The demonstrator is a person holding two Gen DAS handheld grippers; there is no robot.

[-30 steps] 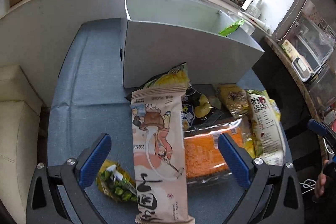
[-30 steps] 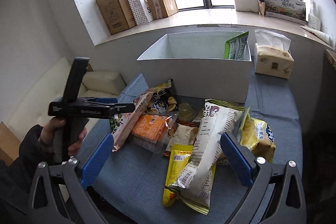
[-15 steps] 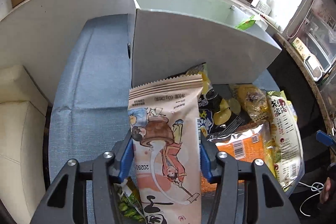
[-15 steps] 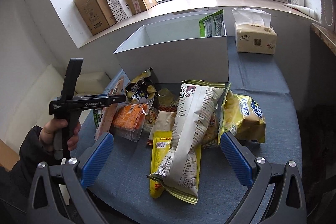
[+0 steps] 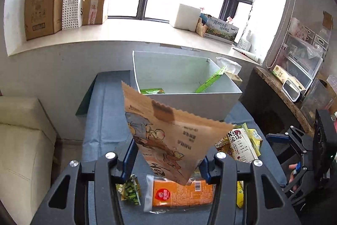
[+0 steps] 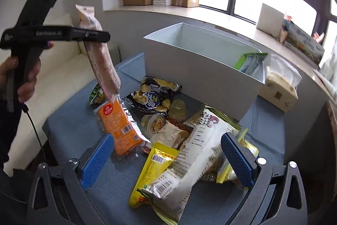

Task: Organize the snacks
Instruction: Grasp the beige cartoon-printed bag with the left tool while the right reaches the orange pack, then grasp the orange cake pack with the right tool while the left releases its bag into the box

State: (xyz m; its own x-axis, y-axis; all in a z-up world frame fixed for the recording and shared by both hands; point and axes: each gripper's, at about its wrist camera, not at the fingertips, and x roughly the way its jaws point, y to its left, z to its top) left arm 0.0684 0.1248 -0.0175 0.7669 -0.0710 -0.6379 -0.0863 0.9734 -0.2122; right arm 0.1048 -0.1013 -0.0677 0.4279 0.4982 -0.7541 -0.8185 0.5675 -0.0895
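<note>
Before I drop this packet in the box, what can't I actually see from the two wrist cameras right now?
- Left wrist: the held kraft snack packet hides the front wall of the white box and part of the pile.
- Left wrist: most of the box floor is behind its near wall; only two green packets show.
- Right wrist: the left gripper is side-on, so the pads are hidden.
- Right wrist: the right gripper is open, and the long white bag covers the snacks beneath.

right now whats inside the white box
Two green packets show inside the white box: one flat green packet low at the near wall, one green pouch leaning in the far corner. The near wall and the lifted snack bag hide the rest of the floor.
</note>
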